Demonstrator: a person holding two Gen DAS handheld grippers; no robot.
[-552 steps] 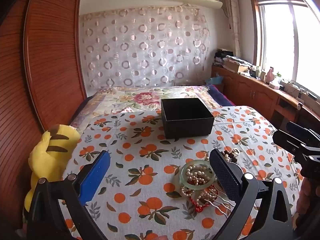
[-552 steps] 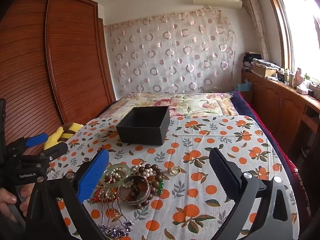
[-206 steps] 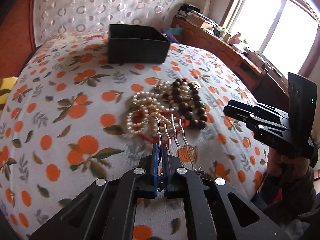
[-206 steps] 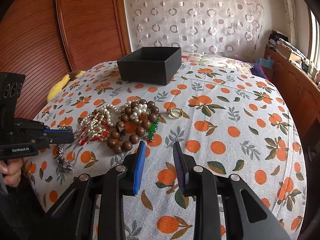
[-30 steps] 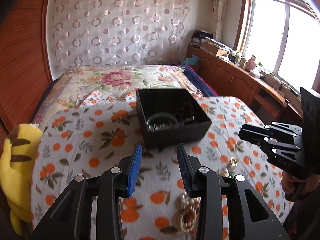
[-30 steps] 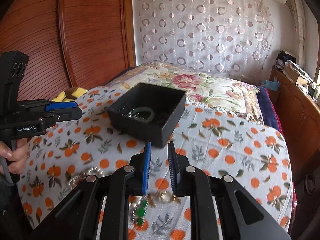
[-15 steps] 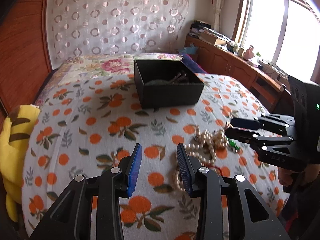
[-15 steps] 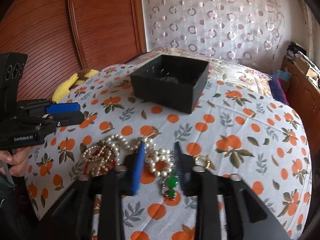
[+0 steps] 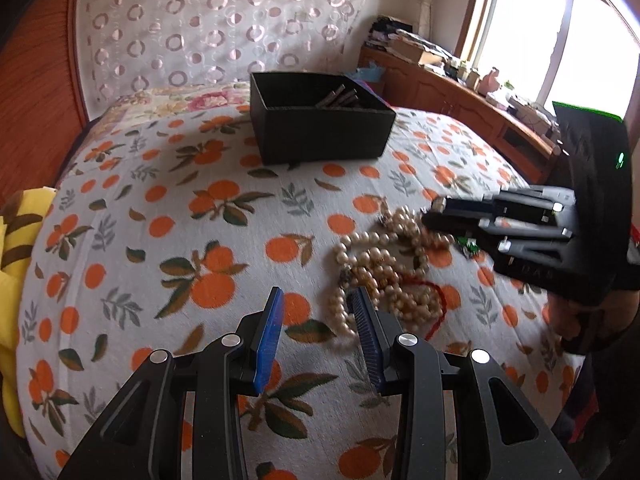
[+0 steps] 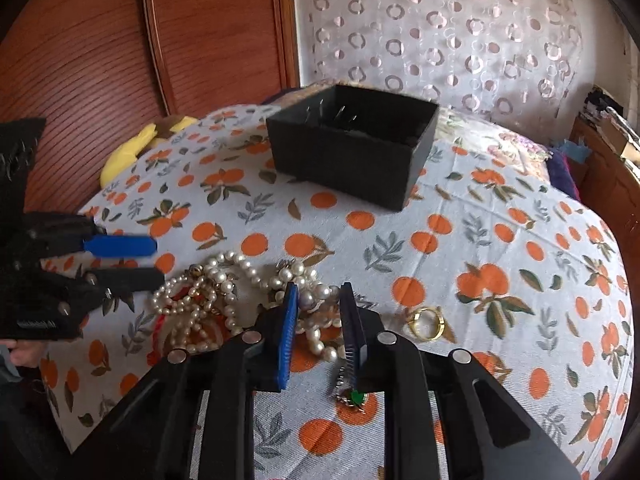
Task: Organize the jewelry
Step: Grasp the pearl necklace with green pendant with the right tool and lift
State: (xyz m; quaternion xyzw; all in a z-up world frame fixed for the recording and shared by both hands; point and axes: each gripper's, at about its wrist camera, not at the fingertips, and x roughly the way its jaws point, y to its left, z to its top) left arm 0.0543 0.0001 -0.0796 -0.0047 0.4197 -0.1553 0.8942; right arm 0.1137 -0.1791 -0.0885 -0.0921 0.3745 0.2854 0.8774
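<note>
Bed cover: a white cloth printed with oranges and leaves (image 9: 224, 240) lay over the bed.
Jewelry box: an open black square box (image 9: 320, 128) sat well beyond the jewelry, with metal pieces showing inside it.
Pearl pile: a tangle of cream pearl strands with a red cord (image 10: 224, 300) lay on the cloth near both claws.
Gold ring: a small gold ring (image 10: 428, 322) rested just right of the pearls.
Green pendant: a green stone piece (image 10: 354, 396) lay beside the right claw's right finger.
Left claw (image 9: 316, 320): its jaws stood apart and empty, at the left edge of the pearls.
Right claw (image 10: 318, 312): its jaws were closing, with pearls showing between them, not yet pressed.
</note>
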